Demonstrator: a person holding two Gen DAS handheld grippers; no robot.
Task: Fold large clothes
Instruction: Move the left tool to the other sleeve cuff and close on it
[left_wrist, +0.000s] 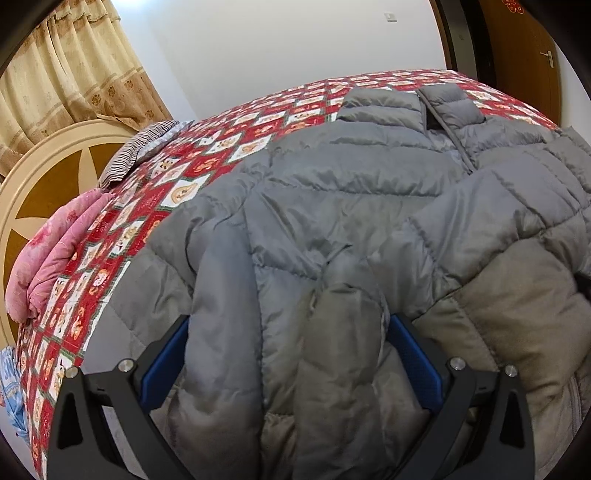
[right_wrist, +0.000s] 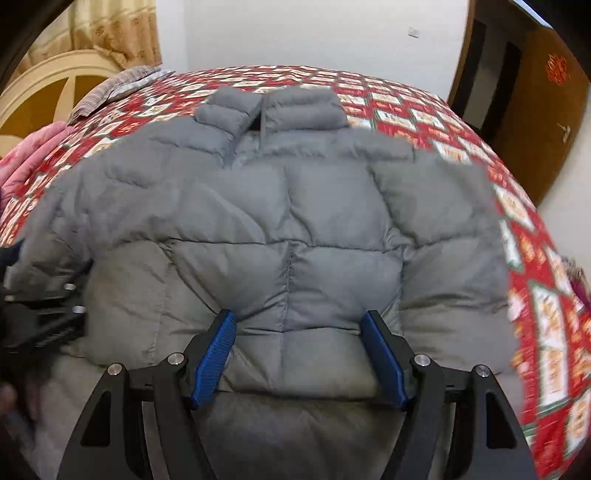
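A grey quilted down jacket (left_wrist: 351, 192) is seen from the left wrist camera, spread across a bed covered by a red patterned quilt (left_wrist: 155, 192), collar toward the far edge. A thick fold of the jacket, which looks like a sleeve, is bunched between the blue-padded fingers of the left gripper (left_wrist: 290, 332). The fingers are set wide apart, and the padded fabric fills the whole gap between them and bulges over both pads. It appears to be clamped, with the left pad (left_wrist: 166, 354) and right pad partly buried by the cloth. A second folded section of the jacket is laid across the body at right. A pink folded blanket (left_wrist: 55, 258) and a striped cloth (left_wrist: 136, 155) are seen at the left edge of the bed, next to a cream headboard (left_wrist: 44, 177). A beige curtain (left_wrist: 74, 66) hangs behind.

From the right wrist camera, the same jacket (right_wrist: 258, 192) is shown front-up, its collar (right_wrist: 273, 107) at the far end and the bed's quilt (right_wrist: 424, 114) visible around it. The fingers of the right gripper (right_wrist: 297, 325) are held wide apart, low over the lower middle of the jacket. A puffed panel of it lies between the blue pads (right_wrist: 214, 358), and the fingertips are pressed against the fabric at either side. Whether the cloth is gripped cannot be told; the pads seem to flank it rather than pinch it. The picture is blurred toward its right side. At the left edge, part of the other gripper's black frame (right_wrist: 40, 314) is seen against the jacket's side. A brown door (right_wrist: 535, 110) stands beyond the bed.
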